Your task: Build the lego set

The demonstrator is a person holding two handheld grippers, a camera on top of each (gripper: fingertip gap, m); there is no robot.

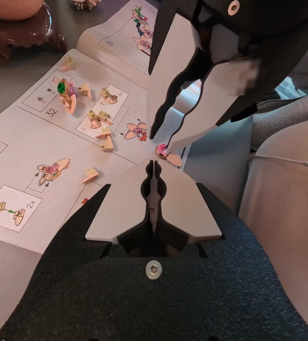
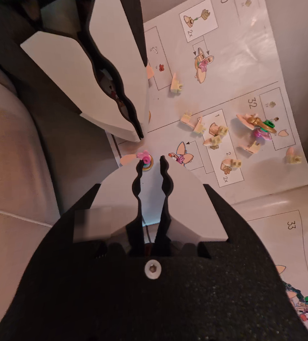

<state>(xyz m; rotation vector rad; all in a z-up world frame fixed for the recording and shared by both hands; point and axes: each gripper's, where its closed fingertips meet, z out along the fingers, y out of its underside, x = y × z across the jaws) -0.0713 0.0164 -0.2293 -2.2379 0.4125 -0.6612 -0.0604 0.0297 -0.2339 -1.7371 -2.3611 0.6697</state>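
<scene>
While the small flower sub-assembly (image 2: 144, 160) is lying at the near edge of the instruction booklet (image 2: 232, 73), the right gripper (image 2: 151, 160) is sitting right on it: jaws are spread, the left-of-frame fingertip (image 2: 140, 163) is touching the pink blossom, the other tip is standing clear to the right over bare page. So the piece is lying off-centre, toward the left side of the gap. Its long axis is running left-right in the right wrist view, peach petal pointing left off the paper edge, gold ring under the blossom.

Left gripper (image 1: 152, 162) is pointing at the same spot from the opposite side, jaws pressed together, holding nothing, tips just short of the piece (image 1: 165, 152). Right is nearer.

Judgement: right needs to shift left to centre before closing, else the blossom is getting nudged aside.

Loose tan-and-peach petal pieces (image 1: 101, 118) and a bigger flower build with green stud (image 1: 66, 94) are lying upper left in the left wrist view, well apart. Nothing is blocking.
</scene>
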